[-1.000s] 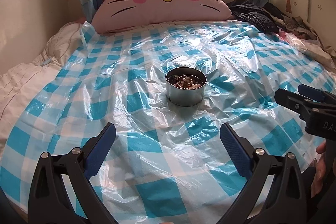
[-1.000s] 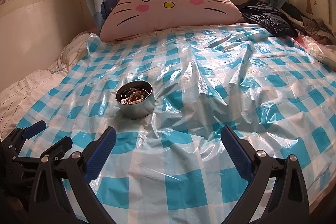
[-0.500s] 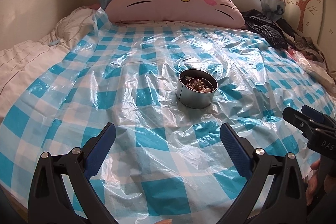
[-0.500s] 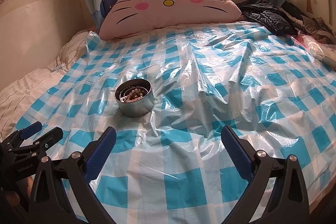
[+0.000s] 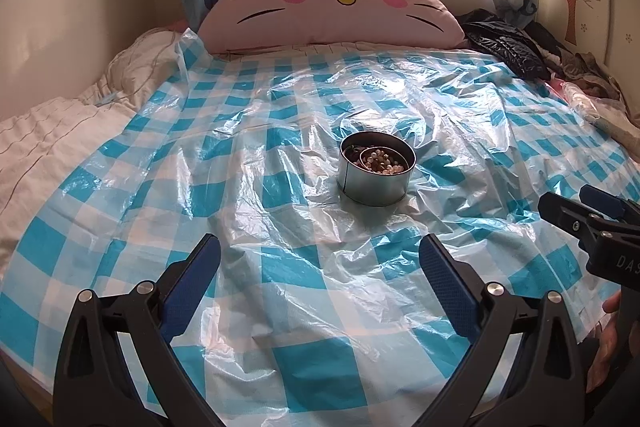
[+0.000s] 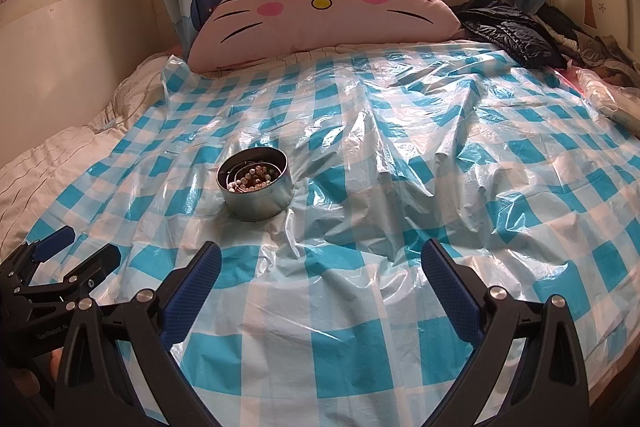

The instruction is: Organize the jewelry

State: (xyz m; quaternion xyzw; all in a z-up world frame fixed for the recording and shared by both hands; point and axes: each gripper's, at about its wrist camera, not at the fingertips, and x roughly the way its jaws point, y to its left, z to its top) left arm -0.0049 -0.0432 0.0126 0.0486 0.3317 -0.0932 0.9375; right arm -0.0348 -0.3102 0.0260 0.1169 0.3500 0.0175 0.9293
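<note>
A round metal tin (image 5: 377, 174) sits on the blue-and-white checked plastic sheet (image 5: 280, 267) on the bed. It holds a beaded bracelet (image 5: 382, 162) and other jewelry. The tin also shows in the right wrist view (image 6: 256, 185) with the beads (image 6: 250, 179) inside. My left gripper (image 5: 320, 271) is open and empty, well short of the tin. My right gripper (image 6: 320, 273) is open and empty, to the right of the tin and nearer than it. Each gripper shows at the edge of the other's view, the right one (image 5: 580, 211) and the left one (image 6: 76, 251).
A pink cat-face pillow (image 5: 332, 7) leans at the head of the bed under the window. Dark clothes (image 5: 508, 47) are piled at the back right. A white quilt (image 5: 48, 139) lies along the left edge, by the wall.
My left gripper has swung left and pulled back a little, so the tin now sits right of its centre. The right gripper has barely moved. Both stay open.
</note>
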